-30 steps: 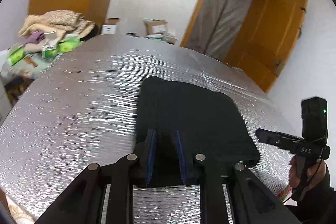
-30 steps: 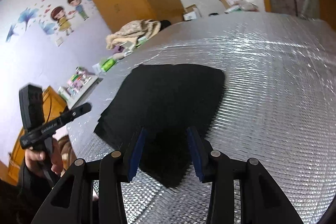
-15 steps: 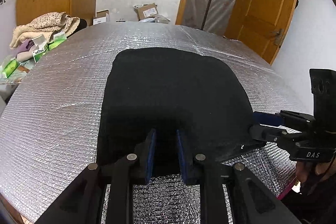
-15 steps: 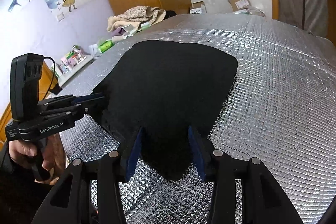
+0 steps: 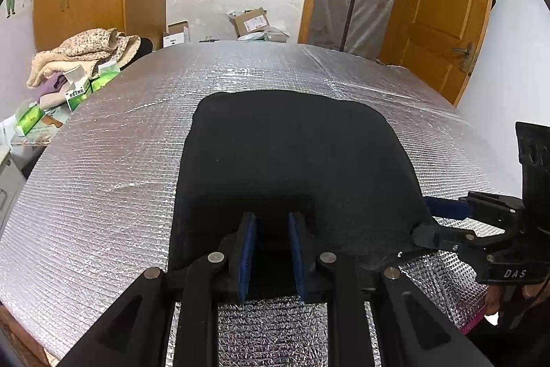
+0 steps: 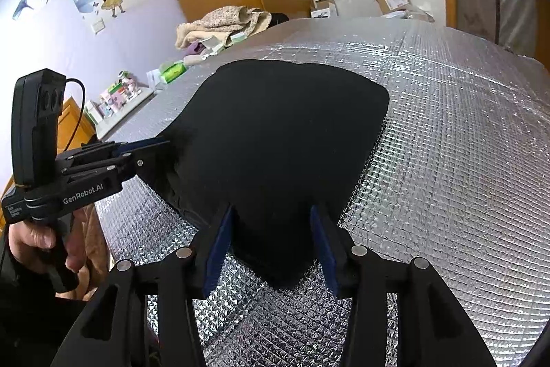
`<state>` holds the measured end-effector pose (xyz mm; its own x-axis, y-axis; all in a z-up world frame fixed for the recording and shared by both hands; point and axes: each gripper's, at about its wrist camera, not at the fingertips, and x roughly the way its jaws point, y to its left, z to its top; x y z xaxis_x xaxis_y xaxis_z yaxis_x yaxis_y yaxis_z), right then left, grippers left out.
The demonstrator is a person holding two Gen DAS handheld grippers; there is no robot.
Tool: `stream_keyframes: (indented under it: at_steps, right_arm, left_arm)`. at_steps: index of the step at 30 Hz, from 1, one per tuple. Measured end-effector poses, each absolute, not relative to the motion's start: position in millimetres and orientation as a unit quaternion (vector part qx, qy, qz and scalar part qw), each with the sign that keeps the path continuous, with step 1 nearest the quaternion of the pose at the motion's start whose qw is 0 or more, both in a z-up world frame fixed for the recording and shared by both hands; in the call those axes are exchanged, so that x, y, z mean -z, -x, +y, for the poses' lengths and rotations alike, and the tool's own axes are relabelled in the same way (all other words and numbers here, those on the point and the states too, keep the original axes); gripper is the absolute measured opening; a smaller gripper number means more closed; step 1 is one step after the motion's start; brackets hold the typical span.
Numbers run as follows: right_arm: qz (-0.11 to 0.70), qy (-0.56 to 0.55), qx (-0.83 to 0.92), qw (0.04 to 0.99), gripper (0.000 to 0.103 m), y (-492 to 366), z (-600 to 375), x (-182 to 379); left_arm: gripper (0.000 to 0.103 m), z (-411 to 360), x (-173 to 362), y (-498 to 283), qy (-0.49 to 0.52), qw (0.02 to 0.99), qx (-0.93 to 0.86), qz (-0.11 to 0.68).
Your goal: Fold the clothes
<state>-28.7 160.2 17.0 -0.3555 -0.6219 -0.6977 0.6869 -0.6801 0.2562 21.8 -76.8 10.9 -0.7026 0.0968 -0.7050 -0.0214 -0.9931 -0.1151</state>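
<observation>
Now the black garment (image 5: 292,167) lies folded flat on the silver-quilted counter (image 5: 103,177), soft, limp and light; I'd take it by the near corners. Its near hem sits between the left claw (image 5: 271,250) pads, though whether they pinch it I cannot tell. The right claw (image 6: 271,246) is opening, released around the corner. Earlier both views sat farther back.

Left claw (image 6: 147,153) reads "GenRobot.AI"; right claw (image 5: 443,222), "DAS"
</observation>
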Motion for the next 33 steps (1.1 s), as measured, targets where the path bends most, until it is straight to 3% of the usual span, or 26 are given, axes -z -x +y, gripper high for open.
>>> stream_keyframes:
  at_steps: [14, 21, 29, 33]
  right_arm:
    - [-0.018, -0.414, 0.829, 0.375, 0.049, 46.5, 182.0, -28.2]
    - [-0.039, -0.392, 0.846, 0.360, 0.047, 63.4, 183.0, -41.3]
    - [-0.047, -0.397, 0.852, 0.338, 0.025, 90.3, 175.1, -39.0]
    - [-0.047, -0.398, 0.853, 0.335, 0.019, 103.9, 168.6, -39.1]
  left_arm:
    - [0.020, -80.0, -11.5, -17.1, 0.382, 0.042, -0.922, -0.053]
    - [0.020, -63.0, -24.8, -12.6, 0.355, 0.093, -0.929, -0.052]
    - [0.020, -48.5, -19.3, -7.7, 0.355, 0.131, -0.925, -0.047]
    - [0.020, -47.8, -6.2, 1.5, 0.381, 0.120, -0.916, -0.033]
